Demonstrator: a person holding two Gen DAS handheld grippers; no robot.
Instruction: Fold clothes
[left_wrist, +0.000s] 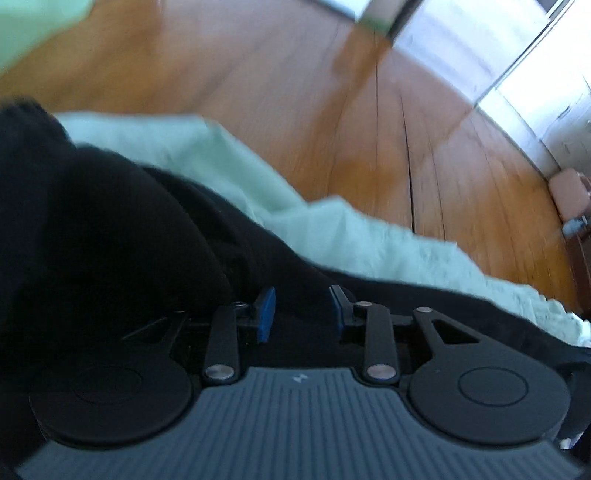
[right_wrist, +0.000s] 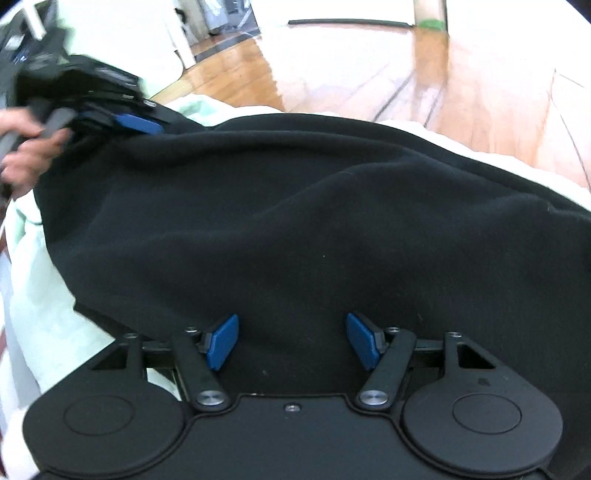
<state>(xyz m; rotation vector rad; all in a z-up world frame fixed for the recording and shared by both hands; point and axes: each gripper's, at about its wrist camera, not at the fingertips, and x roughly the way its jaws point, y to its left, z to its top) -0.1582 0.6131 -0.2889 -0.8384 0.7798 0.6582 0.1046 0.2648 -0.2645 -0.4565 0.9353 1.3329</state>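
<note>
Black garment spread over a pale green sheet, with both hand-held grippers at its edges.

The black garment (right_wrist: 295, 221) lies rumpled on a pale green sheet (left_wrist: 229, 173), with wooden floor (left_wrist: 295, 81) beyond. From the right wrist view, the right gripper (right_wrist: 291, 341) hangs low over the near side of the cloth, its 2 blue pads (right_wrist: 221, 341) set wide apart and pressing on nothing. At that view's upper left, a hand (right_wrist: 26, 155) holds the left gripper (left_wrist: 302, 313) at the garment's far corner. In the blurred left wrist view its blue pads stand narrowly apart over black fabric; whether any cloth is pinched between them cannot be told.
</note>
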